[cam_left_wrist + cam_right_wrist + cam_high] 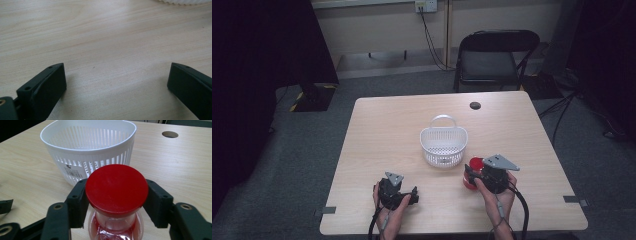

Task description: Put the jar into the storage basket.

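A clear bottle with a red cap (474, 166) (116, 188) stands upright on the wooden table (382, 135), just right of a white slotted basket (443, 142) (100, 161). My right gripper (470, 176) (116, 200) is shut on the bottle, one jaw on each side just under the cap. The basket holds nothing and has a handle on its far side. My left gripper (413, 195) (116, 80) rests low over the table's near left part, open, with bare wood between its jaws. The basket's rim (180, 2) shows at the top of the left gripper view.
A round cable hole (475, 105) (170, 134) lies in the table's far right part. A black folding chair (494, 57) stands behind the table. Cables run over the grey floor at the right (562, 112).
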Motion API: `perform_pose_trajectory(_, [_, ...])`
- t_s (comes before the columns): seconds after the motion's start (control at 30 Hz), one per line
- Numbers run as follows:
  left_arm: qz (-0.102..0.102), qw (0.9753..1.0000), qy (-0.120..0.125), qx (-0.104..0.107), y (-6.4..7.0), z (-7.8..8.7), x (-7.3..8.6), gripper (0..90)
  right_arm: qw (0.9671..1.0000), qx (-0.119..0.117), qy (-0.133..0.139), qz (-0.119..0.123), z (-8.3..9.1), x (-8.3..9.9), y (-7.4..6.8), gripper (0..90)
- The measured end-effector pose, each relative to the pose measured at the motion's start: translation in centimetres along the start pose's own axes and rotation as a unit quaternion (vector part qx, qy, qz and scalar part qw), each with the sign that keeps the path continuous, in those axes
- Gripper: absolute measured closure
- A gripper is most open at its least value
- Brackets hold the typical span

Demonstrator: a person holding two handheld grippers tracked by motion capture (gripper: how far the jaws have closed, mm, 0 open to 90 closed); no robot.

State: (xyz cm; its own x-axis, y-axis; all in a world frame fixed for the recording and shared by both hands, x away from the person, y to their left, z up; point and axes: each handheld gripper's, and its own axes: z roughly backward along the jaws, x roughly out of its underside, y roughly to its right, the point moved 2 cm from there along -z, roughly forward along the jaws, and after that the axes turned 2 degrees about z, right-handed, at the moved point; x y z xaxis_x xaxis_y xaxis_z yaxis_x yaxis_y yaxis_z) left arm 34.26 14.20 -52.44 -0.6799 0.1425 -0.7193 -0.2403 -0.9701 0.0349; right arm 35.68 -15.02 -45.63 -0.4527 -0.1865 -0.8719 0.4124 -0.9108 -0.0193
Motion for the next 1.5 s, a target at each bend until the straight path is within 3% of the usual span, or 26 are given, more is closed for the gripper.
perform_pose_trajectory(0.3, [0.0,1.0,0.0,0.0,0.0,0.0,0.0,1.8,1.0,0.0,-0.006,-0.002,-0.4,0.0,0.1,50.4])
perform_pose_trajectory(0.87, [0.0,1.0,0.0,0.0,0.0,0.0,0.0,1.8,0.9999,-0.004,-0.002,0.013,0.4,-0.1,0.7,51.2])
perform_pose_trajectory(1.5, [0.0,1.0,0.0,0.0,0.0,0.0,0.0,1.8,0.9992,-0.029,0.015,0.024,1.9,-1.4,0.3,51.8])
